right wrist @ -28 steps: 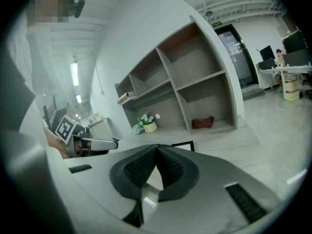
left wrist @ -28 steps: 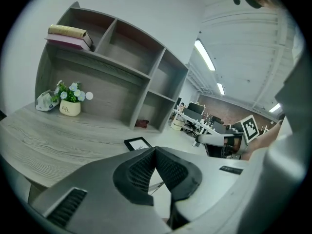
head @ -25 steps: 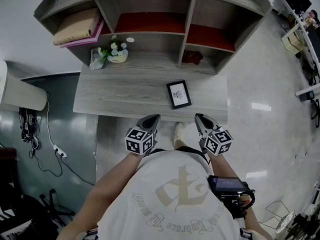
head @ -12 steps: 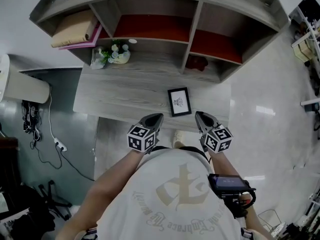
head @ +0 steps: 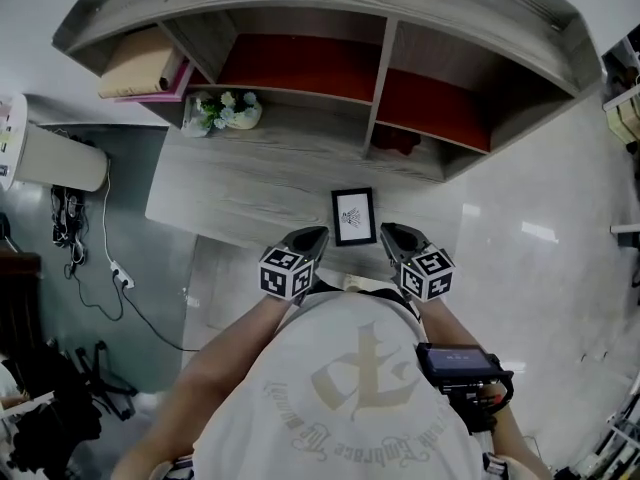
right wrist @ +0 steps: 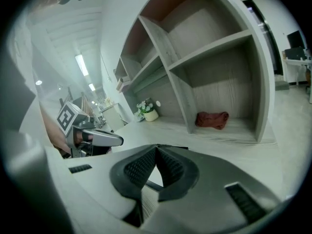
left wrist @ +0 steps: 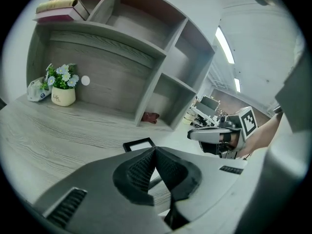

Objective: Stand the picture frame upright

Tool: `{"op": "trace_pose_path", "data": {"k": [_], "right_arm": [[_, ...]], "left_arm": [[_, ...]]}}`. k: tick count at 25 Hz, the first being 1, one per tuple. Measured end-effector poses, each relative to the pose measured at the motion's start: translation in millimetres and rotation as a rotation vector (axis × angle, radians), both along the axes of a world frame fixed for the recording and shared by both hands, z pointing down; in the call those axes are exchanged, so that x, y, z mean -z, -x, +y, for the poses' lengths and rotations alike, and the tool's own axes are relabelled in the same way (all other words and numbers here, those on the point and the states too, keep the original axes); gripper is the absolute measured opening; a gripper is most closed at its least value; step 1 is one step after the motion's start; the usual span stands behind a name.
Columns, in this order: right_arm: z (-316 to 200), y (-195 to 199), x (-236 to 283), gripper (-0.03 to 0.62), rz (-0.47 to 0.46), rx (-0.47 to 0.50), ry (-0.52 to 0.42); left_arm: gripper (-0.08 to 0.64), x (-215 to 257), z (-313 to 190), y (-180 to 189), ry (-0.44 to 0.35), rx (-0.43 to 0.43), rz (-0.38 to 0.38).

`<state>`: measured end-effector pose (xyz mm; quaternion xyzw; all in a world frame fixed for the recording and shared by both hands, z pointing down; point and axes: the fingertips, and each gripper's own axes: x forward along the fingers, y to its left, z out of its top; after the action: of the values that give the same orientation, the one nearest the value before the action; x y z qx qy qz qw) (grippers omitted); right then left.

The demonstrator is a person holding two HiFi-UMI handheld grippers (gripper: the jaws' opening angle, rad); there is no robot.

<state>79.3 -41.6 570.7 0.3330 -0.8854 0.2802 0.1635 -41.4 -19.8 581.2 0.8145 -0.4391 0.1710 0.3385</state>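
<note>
Trouble ahead: my left hand-held gripper point(head: 314, 234) and right hand-held gripper point(head: 388, 231), both pressed together and empty, could shove the flat frame point(head: 353, 216) off the worktop's point(head: 250, 183) near edge.

My picture frame point(head: 353, 216) is black-edged, white within; the desk point(head: 230, 188) is grey wood-grain; upper-centre shelf backs point(head: 290, 66) look red, perhaps rust.

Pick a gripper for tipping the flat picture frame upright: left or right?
Right, marginally. The picture frame lies flat between both shut grippers; the right gripper looks slightly nearer its edge than the left gripper. Either must open first.
</note>
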Motion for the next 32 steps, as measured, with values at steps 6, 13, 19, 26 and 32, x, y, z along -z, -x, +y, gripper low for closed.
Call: {"op": "trace_pose_path", "data": {"k": [6,13,19,26,32], "right_arm": [[-11,7,-13,0.005,0.014,0.096,0.035],[-18,9,-29,0.005,-0.002,0.128,0.083],[-25,7,-39,0.006,-0.001,0.085,0.138],[-30,2,-57,0.006,0.030,0.035,0.187],[-32,3,-84,0.055,0.061,0.000,0.273]], "left_arm": [[0.008,-10,-15,-4,0.055,0.060,0.010],[0.008,-17,-15,-11,0.098,0.062,-0.016],[0.008,-24,-20,-7,0.163,0.096,0.026],[0.032,-48,-19,-6,0.240,0.079,0.025],[0.111,-80,-22,-5,0.331,0.062,0.017]]}}
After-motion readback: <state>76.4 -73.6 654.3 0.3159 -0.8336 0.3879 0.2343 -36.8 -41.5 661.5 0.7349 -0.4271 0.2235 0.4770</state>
